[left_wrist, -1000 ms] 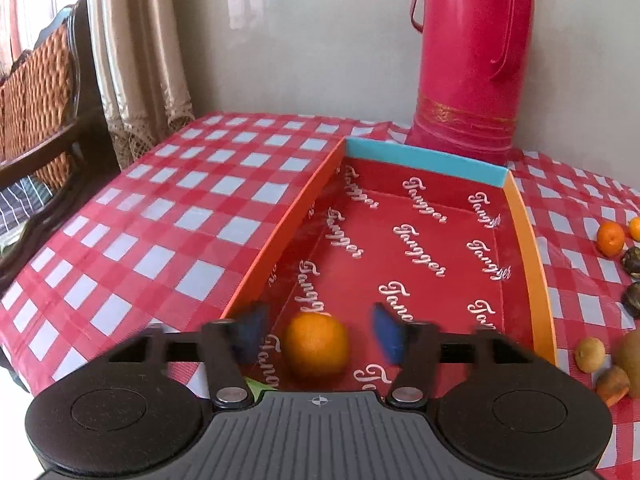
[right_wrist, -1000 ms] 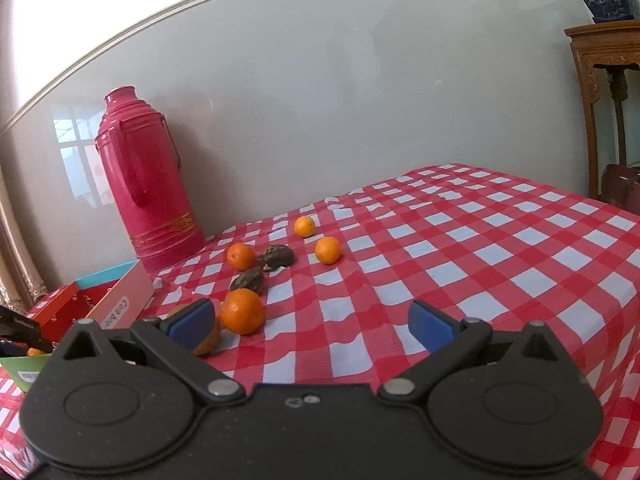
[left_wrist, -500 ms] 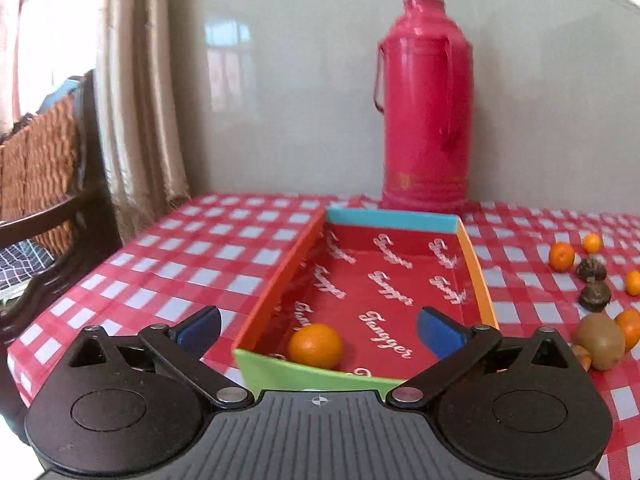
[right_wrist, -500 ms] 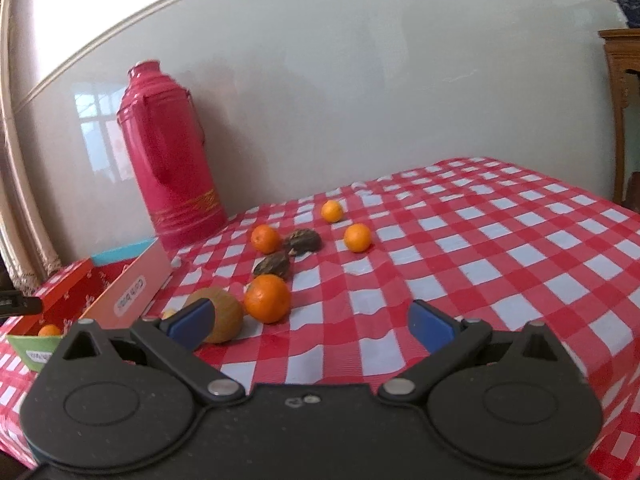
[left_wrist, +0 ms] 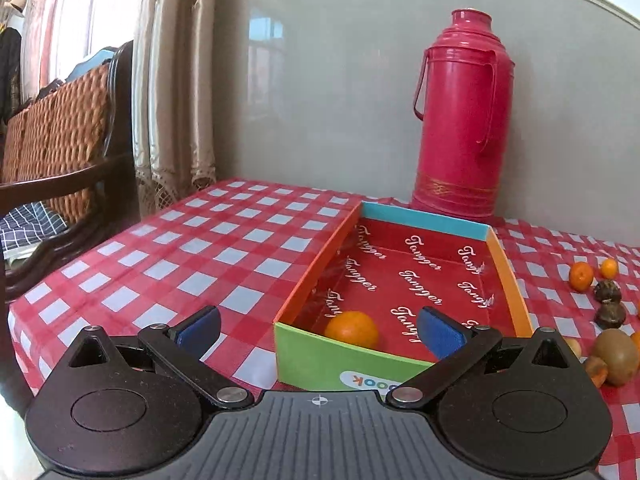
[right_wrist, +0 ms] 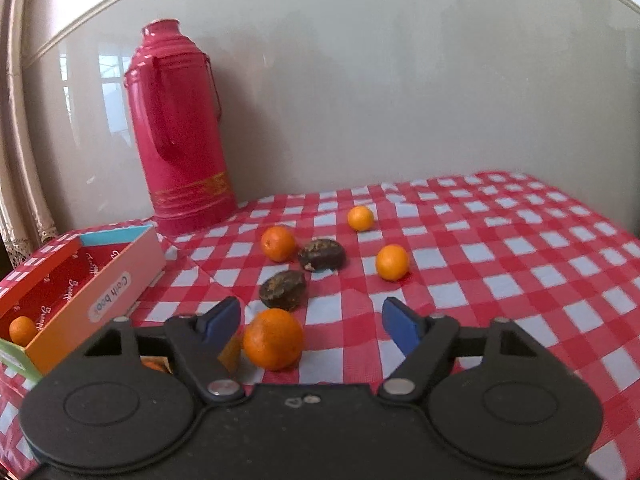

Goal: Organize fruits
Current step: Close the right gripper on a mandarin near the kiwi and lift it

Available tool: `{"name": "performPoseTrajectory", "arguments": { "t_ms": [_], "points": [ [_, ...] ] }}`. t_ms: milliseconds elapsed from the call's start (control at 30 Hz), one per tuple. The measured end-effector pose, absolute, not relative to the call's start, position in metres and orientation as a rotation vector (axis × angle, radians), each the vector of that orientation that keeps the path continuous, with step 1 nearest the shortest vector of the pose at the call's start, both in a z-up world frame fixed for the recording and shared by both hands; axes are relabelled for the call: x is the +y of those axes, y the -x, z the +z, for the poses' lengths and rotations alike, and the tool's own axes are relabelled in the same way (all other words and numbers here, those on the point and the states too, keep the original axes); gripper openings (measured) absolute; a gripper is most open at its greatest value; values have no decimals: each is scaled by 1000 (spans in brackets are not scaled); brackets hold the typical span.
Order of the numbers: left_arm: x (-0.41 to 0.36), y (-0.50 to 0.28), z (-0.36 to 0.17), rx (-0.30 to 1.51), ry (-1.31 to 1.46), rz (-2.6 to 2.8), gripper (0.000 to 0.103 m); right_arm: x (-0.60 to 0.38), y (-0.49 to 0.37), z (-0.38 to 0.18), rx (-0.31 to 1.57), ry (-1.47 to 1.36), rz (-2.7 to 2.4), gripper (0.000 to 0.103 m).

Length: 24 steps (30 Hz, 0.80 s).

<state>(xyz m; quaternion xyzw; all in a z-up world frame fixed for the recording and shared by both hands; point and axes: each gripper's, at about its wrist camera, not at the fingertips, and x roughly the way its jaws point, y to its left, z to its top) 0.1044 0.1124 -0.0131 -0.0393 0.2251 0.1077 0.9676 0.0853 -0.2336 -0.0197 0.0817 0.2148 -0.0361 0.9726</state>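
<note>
In the left wrist view, our left gripper (left_wrist: 318,330) hangs at the bottom of the frame with its jaws spread as wide as they go and nothing between the pads. Just past it, right of centre, sits the box (left_wrist: 340,364), and one orange (left_wrist: 352,329) already lies inside it against the near green wall, apart from both pads. We judge that delivery finished; this gripper is free for the next fruit. At the right edge of that frame the rest of the fruit waits on the checked counter (left_wrist: 224,256), a kiwi (left_wrist: 616,356) nearest.

In the right wrist view the box shows at the left edge, and our right gripper (right_wrist: 310,326) fills the bottom. Its jaws have just been closing and stand partly open. The near orange (right_wrist: 273,339) lies between them, hard by the left pad (right_wrist: 220,322) and well clear of the right one, so nothing is gripped yet. We read the step in hand as picking up this orange.

The next move calls for shifting the gripper a little to frame left, so the fruit sits midway, then closing evenly; a one-sided push could roll it away. Beyond it, towards frame centre, lie two dark fruits (right_wrist: 283,289) and three smaller oranges (right_wrist: 392,262), for later.
</note>
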Motion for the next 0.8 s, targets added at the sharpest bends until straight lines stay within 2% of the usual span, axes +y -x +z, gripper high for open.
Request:
{"name": "performPoseTrajectory", "arguments": {
  "t_ms": [133, 300, 467, 800],
  "points": [
    [109, -106, -15, 457, 70, 218, 103, -234, -92, -24, 455, -208, -36, 53],
    [105, -107, -14, 458, 54, 212, 103, -232, -102, -27, 484, -227, -22, 51],
    [107, -106, -14, 455, 45, 215, 103, -231, -109, -29, 502, -250, -18, 39],
    [112, -106, -14, 459, 36, 232, 103, -225, -119, -33, 529, -272, -12, 41]
  ]
}}
